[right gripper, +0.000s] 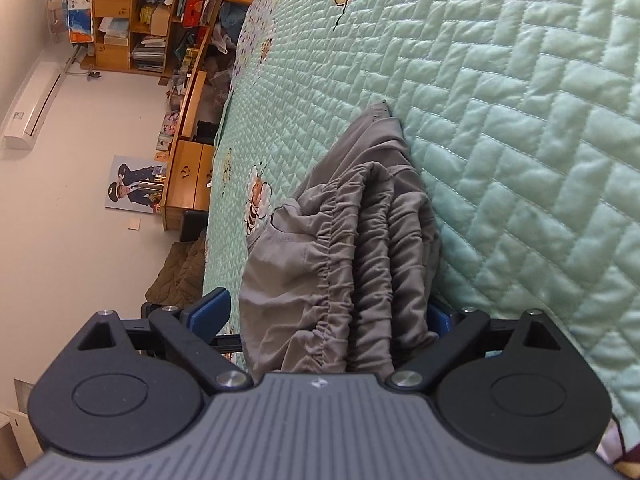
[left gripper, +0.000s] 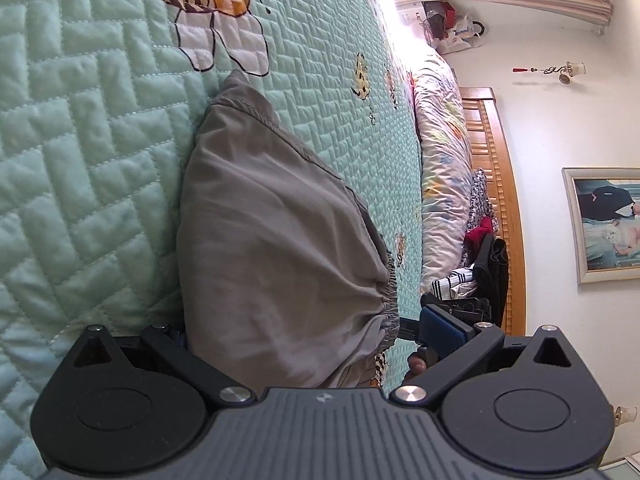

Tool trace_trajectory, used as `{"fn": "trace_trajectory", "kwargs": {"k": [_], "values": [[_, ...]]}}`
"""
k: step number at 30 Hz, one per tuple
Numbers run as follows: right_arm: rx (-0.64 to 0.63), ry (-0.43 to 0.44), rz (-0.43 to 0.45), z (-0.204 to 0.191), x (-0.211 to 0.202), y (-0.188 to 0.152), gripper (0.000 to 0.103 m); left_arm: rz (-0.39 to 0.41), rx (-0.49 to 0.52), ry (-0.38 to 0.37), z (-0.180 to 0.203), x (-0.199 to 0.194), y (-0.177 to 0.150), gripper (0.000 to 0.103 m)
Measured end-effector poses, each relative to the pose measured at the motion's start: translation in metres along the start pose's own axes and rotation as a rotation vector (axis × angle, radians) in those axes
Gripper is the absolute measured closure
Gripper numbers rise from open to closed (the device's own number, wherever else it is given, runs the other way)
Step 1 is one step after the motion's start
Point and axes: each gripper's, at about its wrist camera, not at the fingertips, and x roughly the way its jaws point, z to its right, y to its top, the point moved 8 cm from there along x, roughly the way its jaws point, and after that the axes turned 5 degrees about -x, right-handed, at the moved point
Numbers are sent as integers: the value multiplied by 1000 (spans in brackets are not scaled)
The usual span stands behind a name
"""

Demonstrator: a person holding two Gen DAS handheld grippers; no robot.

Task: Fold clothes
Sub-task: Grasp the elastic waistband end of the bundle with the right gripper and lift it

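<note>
A grey garment with an elastic waistband lies folded on the green quilted bedspread. My left gripper is open, its jaws wide apart on either side of the garment's near end; one blue pad shows at the right, the other is hidden by cloth. In the right wrist view the same garment shows its gathered waistband layers stacked. My right gripper is open, with the waistband bunch lying between its blue pads.
A rolled floral duvet and a pile of clothes lie along the wooden headboard. Wooden shelves and a bedside cabinet stand beyond the bed edge. A dark quilted item lies on the floor.
</note>
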Motion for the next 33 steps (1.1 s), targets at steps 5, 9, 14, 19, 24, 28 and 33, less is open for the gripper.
{"fn": "trace_trajectory", "kwargs": {"k": [5,9,14,19,24,28,33], "values": [[-41,-87,-2,6,5,-5,70,12,27,5,1,0,-3,3],[-56,-83,50,11,0,-14,74,46,20,37,-10,-7,-3,44],[-102,-114,105,5,0,-21,75,60,11,70,-27,-7,-3,87],[-103,-135,154,4,-3,-22,75,98,44,83,-17,-8,-2,90],[-129,-122,216,-13,-18,-31,77,119,96,76,7,-10,-12,92],[-148,-109,267,-29,-44,-45,77,93,177,72,50,0,-29,92],[-152,-105,387,-44,-111,-70,77,24,300,57,117,35,-67,92]]}}
